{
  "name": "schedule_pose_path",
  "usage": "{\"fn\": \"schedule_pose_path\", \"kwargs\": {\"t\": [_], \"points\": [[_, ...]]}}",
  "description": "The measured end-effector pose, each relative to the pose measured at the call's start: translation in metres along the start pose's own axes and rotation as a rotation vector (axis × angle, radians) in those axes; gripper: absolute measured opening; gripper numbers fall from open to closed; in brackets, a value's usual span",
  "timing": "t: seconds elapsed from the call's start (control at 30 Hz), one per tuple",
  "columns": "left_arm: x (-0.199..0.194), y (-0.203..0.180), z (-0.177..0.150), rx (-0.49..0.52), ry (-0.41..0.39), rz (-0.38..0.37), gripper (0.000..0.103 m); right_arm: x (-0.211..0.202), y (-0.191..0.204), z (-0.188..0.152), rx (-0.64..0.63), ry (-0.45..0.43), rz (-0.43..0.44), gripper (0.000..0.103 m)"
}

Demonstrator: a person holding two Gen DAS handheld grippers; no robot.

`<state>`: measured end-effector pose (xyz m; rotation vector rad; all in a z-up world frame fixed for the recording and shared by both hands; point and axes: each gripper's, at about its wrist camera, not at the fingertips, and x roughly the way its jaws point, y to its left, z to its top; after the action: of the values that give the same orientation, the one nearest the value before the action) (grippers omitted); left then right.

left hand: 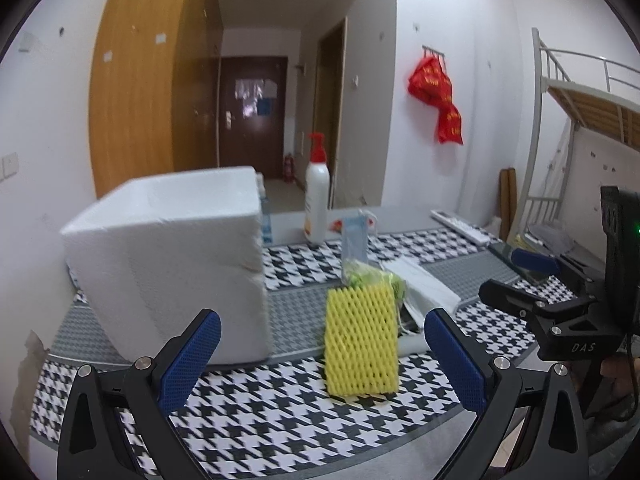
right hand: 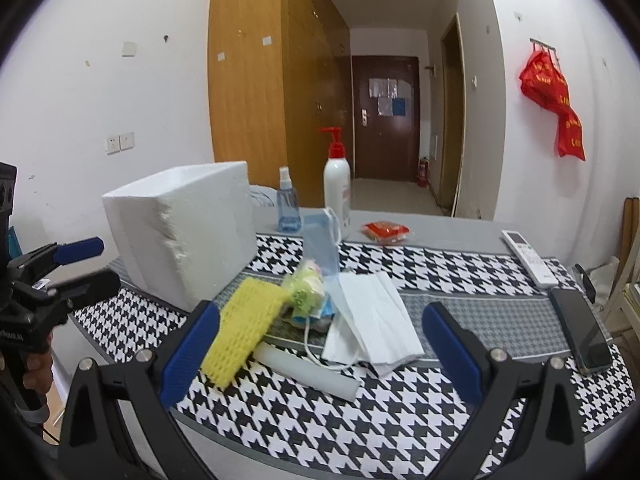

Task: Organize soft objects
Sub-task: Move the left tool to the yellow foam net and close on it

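Observation:
A yellow foam net sleeve (left hand: 361,342) (right hand: 245,330) lies on the houndstooth cloth beside a white foam box (left hand: 168,264) (right hand: 180,232). Behind it lie a crumpled green-yellow bag (right hand: 306,290), white face masks (right hand: 370,316), a blue mask pack (right hand: 320,244) and a white foam strip (right hand: 306,372). My left gripper (left hand: 320,354) is open and empty, just in front of the yellow sleeve. My right gripper (right hand: 320,344) is open and empty, hovering in front of the pile. Each gripper shows at the edge of the other's view.
A lotion pump bottle (right hand: 337,188), a blue spray bottle (right hand: 287,204) and a red packet (right hand: 385,232) stand at the table's back. A remote (right hand: 528,258) and a phone (right hand: 582,330) lie at the right. A bunk bed (left hand: 580,120) stands right.

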<state>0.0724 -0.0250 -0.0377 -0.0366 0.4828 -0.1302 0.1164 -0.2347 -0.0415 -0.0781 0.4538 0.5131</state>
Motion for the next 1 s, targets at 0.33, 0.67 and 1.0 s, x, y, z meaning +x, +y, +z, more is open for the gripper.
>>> {"fn": "schedule_pose_path", "kwargs": {"t": [0.33, 0.67, 1.0], "points": [[0.032, -0.015, -0.003, 0.023, 0.099, -0.023, 0.102, 0.022, -0.017, -0.005, 0.030, 0.081, -0.020, 0.102], [0.058, -0.022, -0.009, 0.018, 0.180, -0.033, 0.102, 0.045, -0.034, -0.012, 0.065, 0.161, -0.029, 0.102], [0.084, -0.022, -0.014, 0.003, 0.257, -0.025, 0.101, 0.060, -0.042, -0.011, 0.059, 0.197, -0.051, 0.102]]}}
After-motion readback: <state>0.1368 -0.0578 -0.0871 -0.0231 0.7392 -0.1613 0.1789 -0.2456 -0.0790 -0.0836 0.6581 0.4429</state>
